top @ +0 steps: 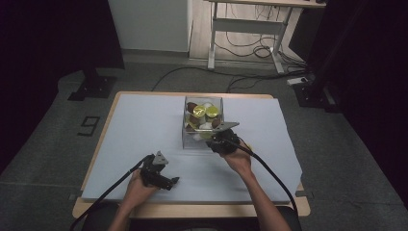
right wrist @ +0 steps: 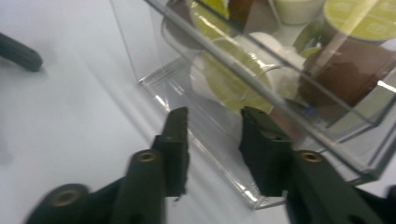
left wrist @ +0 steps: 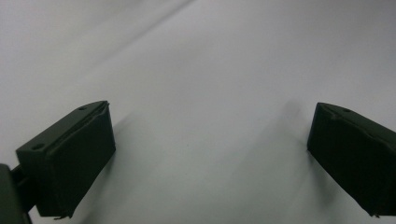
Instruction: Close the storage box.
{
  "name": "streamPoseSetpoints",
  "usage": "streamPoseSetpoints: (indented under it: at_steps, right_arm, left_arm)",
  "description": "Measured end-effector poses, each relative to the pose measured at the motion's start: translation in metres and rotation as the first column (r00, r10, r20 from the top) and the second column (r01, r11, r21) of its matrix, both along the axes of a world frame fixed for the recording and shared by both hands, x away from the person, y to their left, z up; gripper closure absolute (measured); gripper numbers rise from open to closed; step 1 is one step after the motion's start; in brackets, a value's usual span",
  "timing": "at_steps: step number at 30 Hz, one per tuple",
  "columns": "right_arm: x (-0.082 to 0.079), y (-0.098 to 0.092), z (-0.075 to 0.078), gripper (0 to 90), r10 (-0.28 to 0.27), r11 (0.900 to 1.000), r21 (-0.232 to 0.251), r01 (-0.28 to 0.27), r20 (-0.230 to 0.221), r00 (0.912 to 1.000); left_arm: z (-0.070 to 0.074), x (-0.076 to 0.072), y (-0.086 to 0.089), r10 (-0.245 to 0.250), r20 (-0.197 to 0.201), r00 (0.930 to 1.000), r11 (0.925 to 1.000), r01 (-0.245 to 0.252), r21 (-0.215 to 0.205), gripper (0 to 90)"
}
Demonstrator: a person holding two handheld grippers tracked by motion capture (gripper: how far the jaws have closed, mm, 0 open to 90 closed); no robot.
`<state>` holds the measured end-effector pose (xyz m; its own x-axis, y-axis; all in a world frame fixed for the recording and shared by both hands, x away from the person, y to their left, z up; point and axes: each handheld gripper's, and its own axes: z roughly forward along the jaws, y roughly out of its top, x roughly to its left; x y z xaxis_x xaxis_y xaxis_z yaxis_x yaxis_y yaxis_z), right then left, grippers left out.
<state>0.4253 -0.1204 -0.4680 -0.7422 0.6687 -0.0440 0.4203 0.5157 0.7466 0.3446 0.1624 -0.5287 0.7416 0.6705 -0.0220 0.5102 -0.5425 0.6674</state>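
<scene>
Several green-lidded capsules point(right wrist: 359, 18) bear faint, unreadable print.

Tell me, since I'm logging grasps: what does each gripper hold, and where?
Nothing. The right gripper stands open at the clear box's near wall; the left gripper is open over the white sheet.

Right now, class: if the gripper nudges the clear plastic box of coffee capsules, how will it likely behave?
The clear plastic box looks rigid, so it should probably slide across the pale table cover rather than flex. Its smooth walls may be slippery for the right gripper. The loosely piled coffee capsules would likely shift.
</scene>
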Motion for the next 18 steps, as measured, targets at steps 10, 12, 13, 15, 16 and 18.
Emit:
streamPoseSetpoints:
  at_steps: [10,12,13,15,16,18]
  right_arm:
    - [-0.010,0.003,0.001,28.5,0.062,0.998,-0.032,-0.063,-0.038,0.9974]
    - [-0.012,0.002,0.002,25.3,0.068,0.997,-0.032,-0.070,-0.038,0.9969]
    - [-0.013,0.001,0.003,24.7,0.072,0.997,-0.027,-0.073,-0.036,0.9967]
    - [-0.015,-0.001,0.005,22.7,0.075,0.997,-0.021,-0.075,-0.031,0.9967]
    - [-0.015,-0.003,0.005,21.6,0.073,0.997,-0.016,-0.073,-0.032,0.9968]
    - [-0.017,-0.005,0.008,20.7,0.065,0.998,-0.017,-0.066,-0.033,0.9973]
  left_arm:
    - [0.000,0.000,0.000,0.000,0.001,1.0000,1.0000,0.000,0.005,0.6]
    - [0.000,0.000,0.000,-0.001,0.001,1.0000,1.0000,0.001,0.005,0.6]
    - [0.000,0.000,0.000,-0.001,0.001,1.0000,1.0000,0.001,0.006,0.6]
    - [0.000,0.000,0.000,-0.001,0.001,1.0000,1.0000,0.001,0.007,0.6]
    - [0.000,0.000,0.000,-0.001,0.001,1.0000,1.0000,0.001,0.007,0.6]
    - [0.000,0.000,0.000,-0.001,0.002,1.0000,1.0000,0.001,0.008,0.6]
